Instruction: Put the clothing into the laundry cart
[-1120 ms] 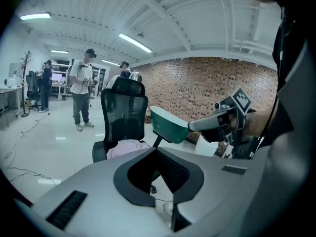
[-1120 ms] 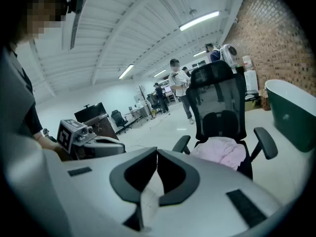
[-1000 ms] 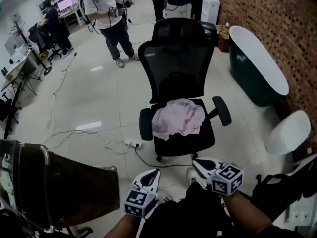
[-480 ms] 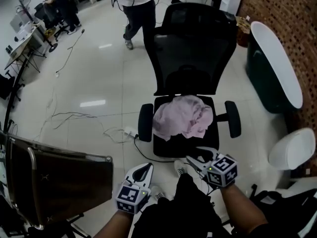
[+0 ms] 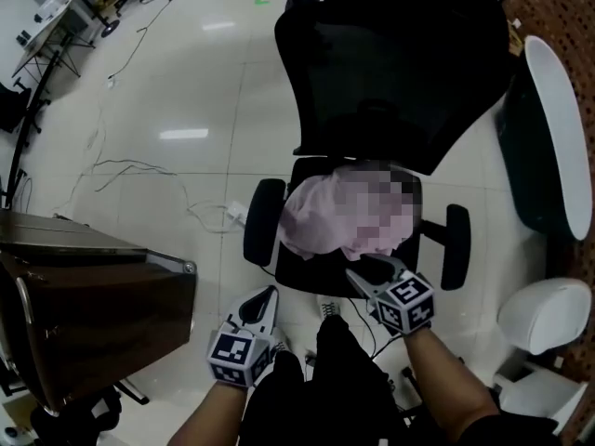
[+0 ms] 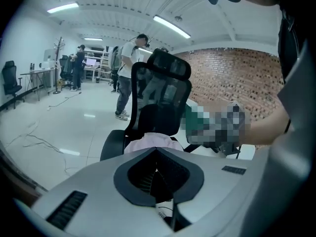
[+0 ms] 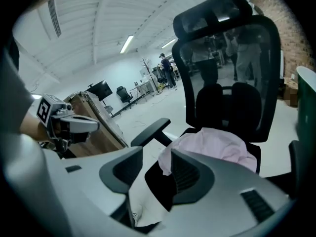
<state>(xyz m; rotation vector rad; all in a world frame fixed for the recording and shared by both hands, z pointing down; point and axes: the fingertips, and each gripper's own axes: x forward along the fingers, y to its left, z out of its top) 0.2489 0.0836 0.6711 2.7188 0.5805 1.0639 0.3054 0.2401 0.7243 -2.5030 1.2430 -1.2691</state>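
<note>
A crumpled pink garment (image 5: 311, 216) lies on the seat of a black office chair (image 5: 400, 54). It also shows in the right gripper view (image 7: 212, 144) and the left gripper view (image 6: 150, 141). My right gripper (image 5: 372, 268) hovers at the seat's front edge. Its jaws have just been opening and stand open (image 7: 155, 154), with nothing between them and the cloth just beyond. My left gripper (image 5: 266, 294) hangs lower left of the seat, over the floor, jaws shut and empty (image 6: 157, 149). The brown laundry cart (image 5: 93, 295) stands at the left.
A dark green bathtub with a white rim (image 5: 548, 128) runs along the brick wall at the right, with a white rounded fixture (image 5: 544, 314) below it. Cables (image 5: 139, 170) and a power strip (image 5: 234, 214) lie on the tiled floor. People stand far off (image 6: 129, 73).
The chair has drawn nearer and larger in the head view. Both grippers have moved forward and down toward the seat. The right gripper's jaws went from shut to open.
</note>
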